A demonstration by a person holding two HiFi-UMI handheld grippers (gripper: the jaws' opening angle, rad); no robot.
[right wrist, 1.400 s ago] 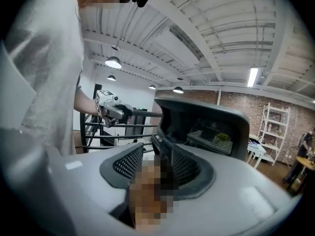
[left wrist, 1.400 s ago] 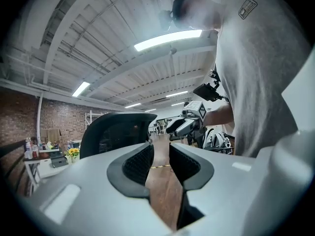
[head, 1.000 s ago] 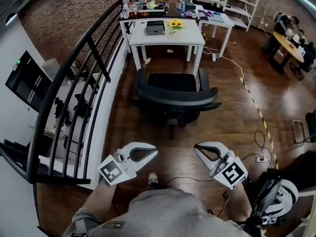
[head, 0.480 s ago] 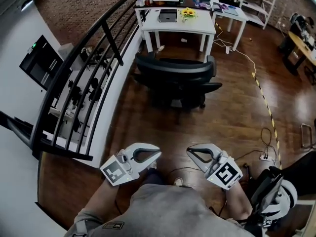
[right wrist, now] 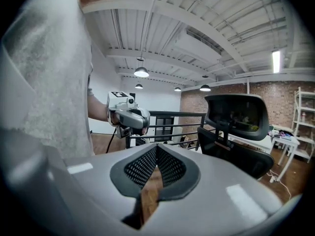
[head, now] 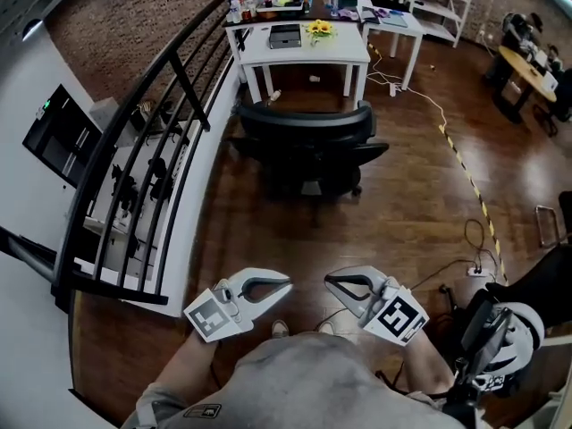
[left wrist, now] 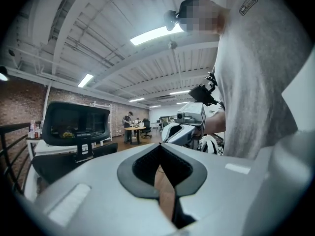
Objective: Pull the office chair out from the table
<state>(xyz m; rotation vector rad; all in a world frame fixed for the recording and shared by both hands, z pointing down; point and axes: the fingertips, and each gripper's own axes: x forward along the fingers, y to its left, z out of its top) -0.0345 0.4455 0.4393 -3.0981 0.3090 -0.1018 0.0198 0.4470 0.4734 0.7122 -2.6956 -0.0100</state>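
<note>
Chair (head: 308, 146) standing on the floor clear of the worktop (head: 344, 50), back toward me; judging the pull done, I hold my left tongs (head: 286, 284) and right tongs (head: 329, 281) near my body, both closed and empty, well apart from it.

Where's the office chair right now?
Head view, upper centre: the black office chair stands just on the near side of the white table, black railing to its left.
</note>
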